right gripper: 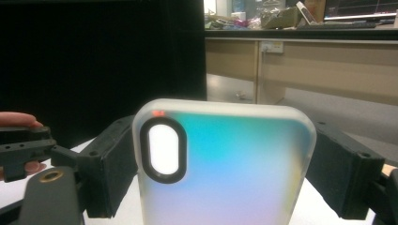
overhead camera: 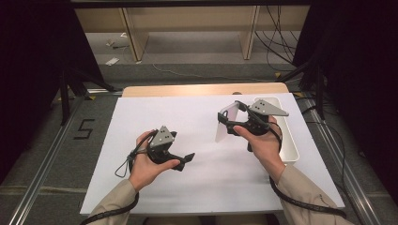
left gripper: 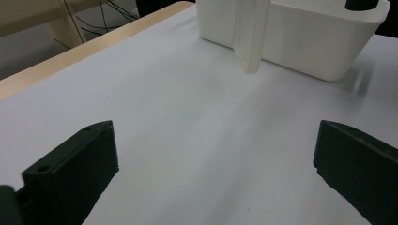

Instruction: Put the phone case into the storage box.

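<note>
- Two tools over a white counter (overhead camera: 197, 187), one in each of the person's hands.
- Right tool (overhead camera: 231, 116) pinches a frosted translucent phone case (overhead camera: 226, 125), held up off the counter, standing upright on its long axis.
- Right gripper view: phone case (right gripper: 225, 173) sits between the two black jaws, one jaw against each long edge; oval camera cutout (right gripper: 164, 150) with black rim at upper left of the case; case surface shows a blue-green to pink sheen.
- Right hand (overhead camera: 263, 140) wraps the tool body, grey three-cornered plate on top.
- Left tool (overhead camera: 187, 158) spread, nothing between its jaws; it hangs low over the counter, well apart from the case.
- Left gripper view: both black jaws stand wide apart over bare white counter (left gripper: 187, 140); phone case (left gripper: 251, 33) seen edge-on farther off, in front of the white bin (left gripper: 319, 42).
- Left hand (overhead camera: 148, 164) grips the tool, cable looping off beside it.
- White rectangular bin (overhead camera: 290, 140) sits at the counter's right edge, just beside the right hand.
- Wooden strip (overhead camera: 202, 89) of the counter shows along the far edge.
- Sleeves are tan.
</note>
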Available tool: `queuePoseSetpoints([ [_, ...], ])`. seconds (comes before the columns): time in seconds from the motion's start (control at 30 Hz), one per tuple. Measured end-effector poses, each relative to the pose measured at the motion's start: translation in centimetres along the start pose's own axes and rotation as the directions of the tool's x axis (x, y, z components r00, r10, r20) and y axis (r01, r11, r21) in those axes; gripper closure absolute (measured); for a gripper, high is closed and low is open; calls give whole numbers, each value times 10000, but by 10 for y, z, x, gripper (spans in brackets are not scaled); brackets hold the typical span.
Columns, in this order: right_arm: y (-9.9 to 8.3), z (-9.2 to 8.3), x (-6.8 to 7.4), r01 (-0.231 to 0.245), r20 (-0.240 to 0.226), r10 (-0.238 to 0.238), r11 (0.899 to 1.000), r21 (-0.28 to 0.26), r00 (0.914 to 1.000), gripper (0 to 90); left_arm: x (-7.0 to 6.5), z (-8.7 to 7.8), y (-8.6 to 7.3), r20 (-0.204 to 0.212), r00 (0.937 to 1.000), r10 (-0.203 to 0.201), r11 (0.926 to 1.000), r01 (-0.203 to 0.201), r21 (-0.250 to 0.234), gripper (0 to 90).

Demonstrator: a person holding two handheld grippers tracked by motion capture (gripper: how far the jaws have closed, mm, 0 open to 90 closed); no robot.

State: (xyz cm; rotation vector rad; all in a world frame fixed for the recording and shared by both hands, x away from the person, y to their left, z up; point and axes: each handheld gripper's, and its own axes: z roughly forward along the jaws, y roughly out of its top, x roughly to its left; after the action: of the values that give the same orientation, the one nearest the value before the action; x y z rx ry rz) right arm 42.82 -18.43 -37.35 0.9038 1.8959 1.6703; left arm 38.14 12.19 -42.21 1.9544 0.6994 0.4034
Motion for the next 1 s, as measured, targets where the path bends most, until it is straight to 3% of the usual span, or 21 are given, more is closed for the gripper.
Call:
queuePoseSetpoints([
  [1.0, 7, -7, -8, 19, 245, -16, 9999, -114, 9997, 179, 13, -20, -19, -494, 9987, -116, 9999, 114, -54, 0],
])
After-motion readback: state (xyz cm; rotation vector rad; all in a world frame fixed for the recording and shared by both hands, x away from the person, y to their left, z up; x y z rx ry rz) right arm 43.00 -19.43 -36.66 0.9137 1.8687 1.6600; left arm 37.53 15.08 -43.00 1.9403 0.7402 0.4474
